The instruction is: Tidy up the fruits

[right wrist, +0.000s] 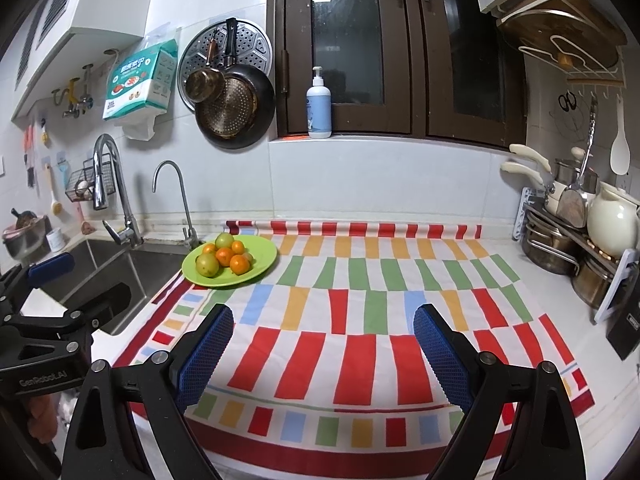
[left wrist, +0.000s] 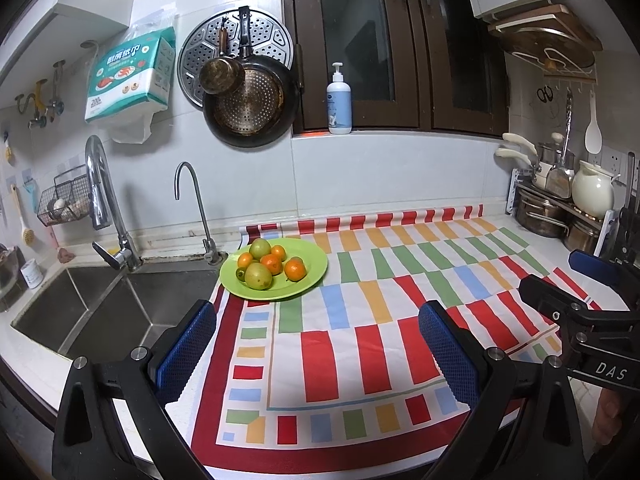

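Both tools hovered over the striped cloth (right wrist: 360,312) on the worktop (right wrist: 600,320), each with its 2 blue-padded fingers spread wide and nothing between them. The left tool (left wrist: 316,344) looked ahead and slightly left toward the green plate (left wrist: 308,278); from the right tool (right wrist: 324,356) the same plate sat ahead and further left, well apart from its fingertips.

All the fruit in view lay piled on that plate: about 4 mandarins (left wrist: 295,269) and 2 or 3 greenish-yellow round fruits (left wrist: 258,276), touching one another in a loose heap. No fruit showed loose on the cloth. That fits either a sorted pile or a mixed one awaiting separation by kind; the pictures did not settle which.

The risks came from the plate's position. It sat at the cloth's far-left corner, just beside the sink (left wrist: 100,308), with the slim tap (left wrist: 192,204) right behind it. A nudge to the heap could have rolled a round fruit over the shallow rim into the basin. A tool reaching in from the right could have dragged the cloth and shifted the plate with it. Hard pads closing on a soft mandarin could have bruised it, and the 2 tools, near each other, could have collided.
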### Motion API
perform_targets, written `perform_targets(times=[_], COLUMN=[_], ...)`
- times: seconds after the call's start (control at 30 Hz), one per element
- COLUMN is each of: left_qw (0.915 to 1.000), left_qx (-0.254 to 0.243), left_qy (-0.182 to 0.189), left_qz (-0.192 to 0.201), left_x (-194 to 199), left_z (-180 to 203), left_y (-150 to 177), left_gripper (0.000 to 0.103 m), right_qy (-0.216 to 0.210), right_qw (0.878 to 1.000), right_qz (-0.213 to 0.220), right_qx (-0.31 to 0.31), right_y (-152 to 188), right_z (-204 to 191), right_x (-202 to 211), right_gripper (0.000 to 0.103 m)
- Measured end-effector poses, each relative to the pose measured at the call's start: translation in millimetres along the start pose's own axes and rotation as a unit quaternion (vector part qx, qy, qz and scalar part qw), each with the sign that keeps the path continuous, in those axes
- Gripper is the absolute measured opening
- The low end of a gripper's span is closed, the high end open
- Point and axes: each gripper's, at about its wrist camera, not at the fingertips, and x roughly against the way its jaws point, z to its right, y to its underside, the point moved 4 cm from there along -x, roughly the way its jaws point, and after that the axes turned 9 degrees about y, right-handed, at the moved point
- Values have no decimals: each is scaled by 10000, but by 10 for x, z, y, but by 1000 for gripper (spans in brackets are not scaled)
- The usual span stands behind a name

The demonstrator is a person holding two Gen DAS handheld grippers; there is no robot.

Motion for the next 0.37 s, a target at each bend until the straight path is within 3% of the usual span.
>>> perform_targets(times=[0.37], left_qw=[9999], left_qx=[32], left_qy=[59], left_qz=[-79], left_x=[-103], left_z=[-10], left_y=[0], left_gripper=[103], right_qy=[26], right_qw=[10000], right_qz=[-71], right_qx=[-47], right_y=[48], right_z=[20], right_x=[-90], right_gripper=[92])
